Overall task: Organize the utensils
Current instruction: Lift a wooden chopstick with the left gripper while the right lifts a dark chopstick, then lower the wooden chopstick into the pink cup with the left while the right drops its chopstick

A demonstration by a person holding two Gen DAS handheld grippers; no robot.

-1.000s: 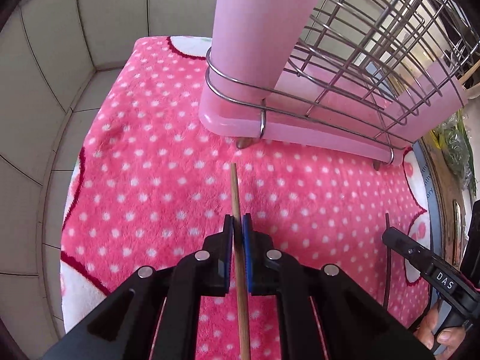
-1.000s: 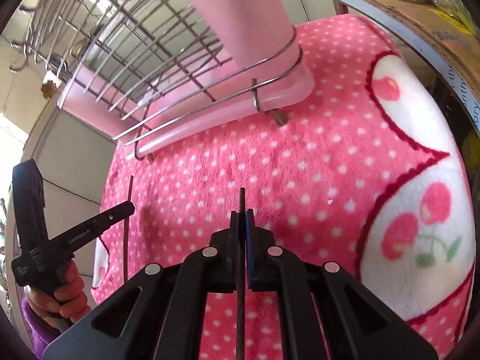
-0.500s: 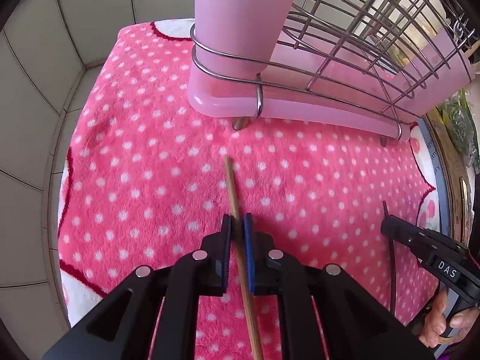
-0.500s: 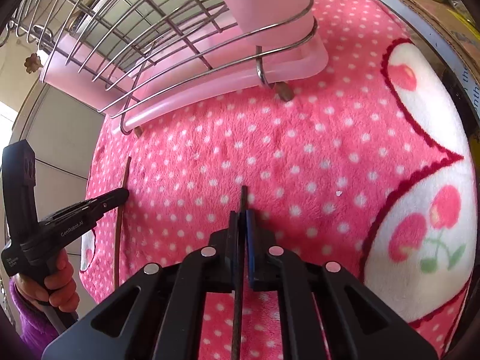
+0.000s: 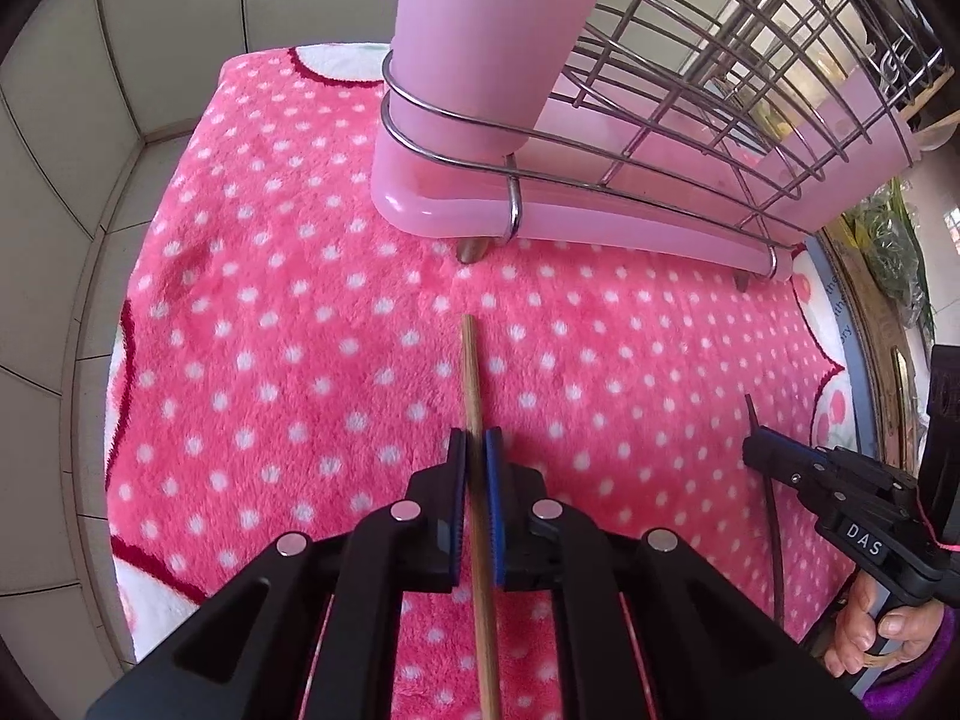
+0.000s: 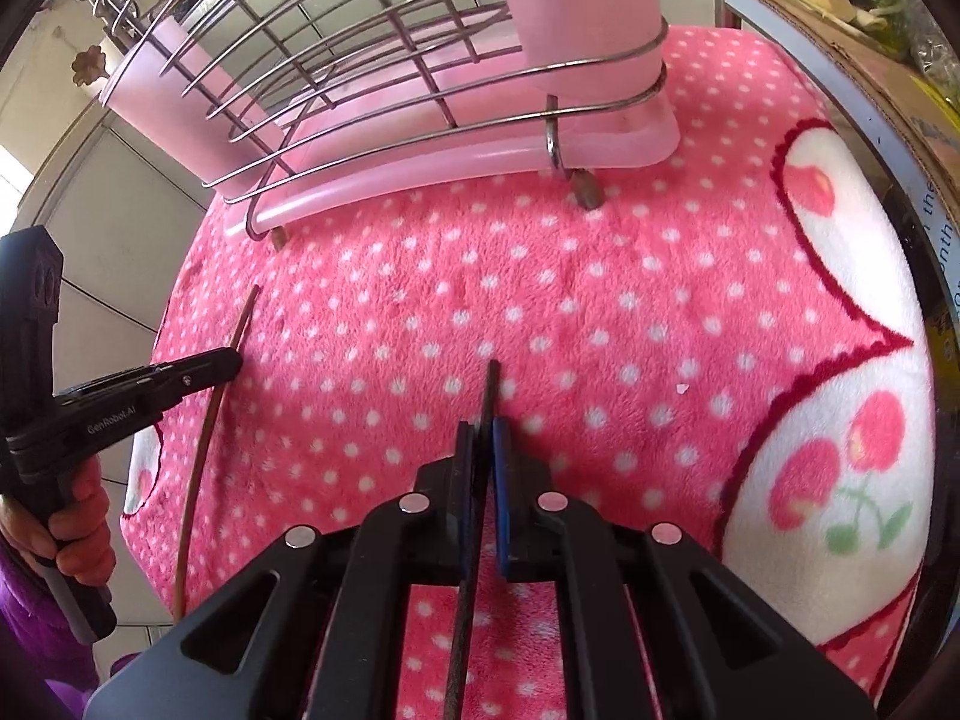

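My left gripper (image 5: 476, 438) is closing its jaws on a light wooden chopstick (image 5: 471, 372), which sits between the blue pads and points at the rack. My right gripper (image 6: 483, 423) is shut on a dark chopstick (image 6: 491, 384), its tip sticking out ahead of the pads. Both are held low over the pink dotted blanket (image 5: 270, 300). Each view also shows the other hand's tool: the right gripper (image 5: 753, 450) with the dark chopstick (image 5: 774, 540), and the left gripper (image 6: 231, 360) with the light chopstick (image 6: 204, 456). A tall pink utensil cup (image 5: 474, 30) stands in the rack ahead.
A wire dish rack (image 5: 690, 120) on a pink drip tray (image 5: 600, 222) stands at the blanket's far side on short feet. Tiled wall (image 5: 90, 120) borders the left. A cardboard box (image 6: 840, 30) with greens sits to the right. A hand (image 5: 870, 630) grips each tool's handle.
Both grippers stayed almost in place and turned slightly. The light chopstick tilted in the left jaws and straightened again. The rack has shifted a little in both views.
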